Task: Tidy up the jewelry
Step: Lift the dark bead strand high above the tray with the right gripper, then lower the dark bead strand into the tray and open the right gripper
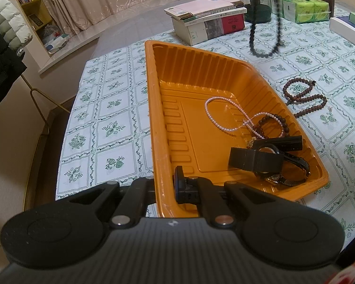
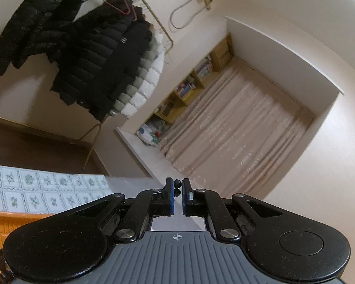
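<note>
Dark beads (image 1: 265, 23) dangle at the upper right, pinched in the right gripper (image 2: 177, 190), above the table, not yet over the orange tray (image 1: 153, 108). The left gripper (image 1: 164, 184) clamps the tray's near wall. Swinging, the strand could miss the tray or slip free.

bench (image 1: 111, 108), floral cloth: orange tray (image 1: 153, 108), brown beads (image 1: 305, 97) beside it, books (image 1: 208, 19), green jar (image 1: 258, 2), tissue packs (image 1: 303, 9) at back.
</note>
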